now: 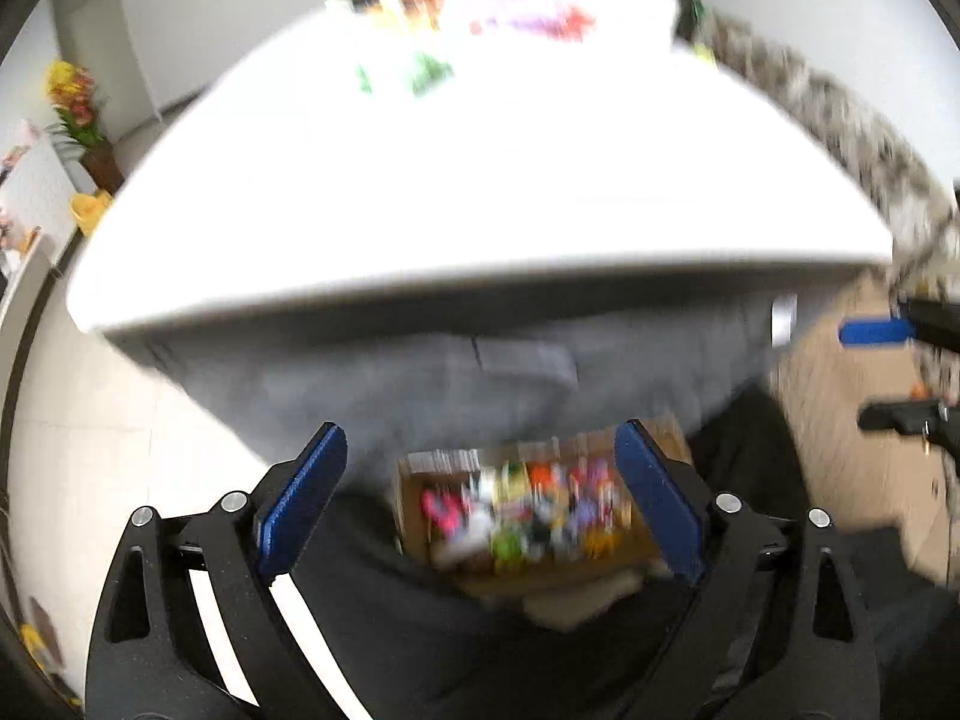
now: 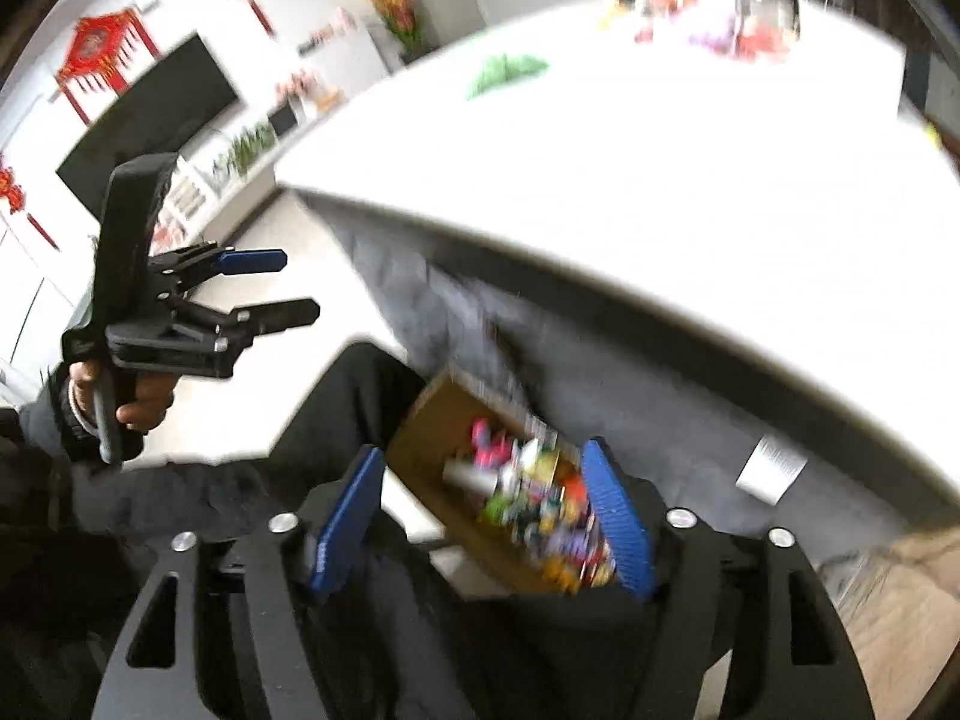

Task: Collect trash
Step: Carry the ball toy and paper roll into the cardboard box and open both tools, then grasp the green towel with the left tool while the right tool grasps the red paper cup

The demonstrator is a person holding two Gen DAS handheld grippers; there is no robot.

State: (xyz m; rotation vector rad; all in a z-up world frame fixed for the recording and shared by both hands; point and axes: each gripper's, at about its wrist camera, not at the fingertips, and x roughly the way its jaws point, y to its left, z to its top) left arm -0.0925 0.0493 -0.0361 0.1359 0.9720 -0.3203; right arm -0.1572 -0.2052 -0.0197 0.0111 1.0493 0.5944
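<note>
A cardboard box (image 1: pixel 420 480) full of colourful wrappers sits low by the person's dark trousers, below the white table's near edge (image 1: pixel 480 288). My left gripper (image 1: pixel 480 429) hangs above the box, open, with nothing between its blue pads. In the right wrist view the same box (image 2: pixel 420 420) lies beyond my right gripper (image 2: pixel 480 451), which is also open and holds nothing. The left gripper (image 2: pixel 299 287) shows there at the left, in a hand (image 2: pixel 138 408). Green wrappers (image 1: pixel 429 72) (image 2: pixel 507 69) and a blurred colourful pile (image 1: pixel 528 18) (image 2: pixel 720 30) lie on the far part of the table.
The right gripper (image 1: pixel 864 372) pokes in at the right edge of the left wrist view. A grey panel (image 1: pixel 420 372) hangs under the tabletop. There are flowers (image 1: pixel 72 96) on a sideboard, a dark screen (image 2: pixel 150 120) on the wall, and wooden floor (image 2: pixel 888 612) at the right.
</note>
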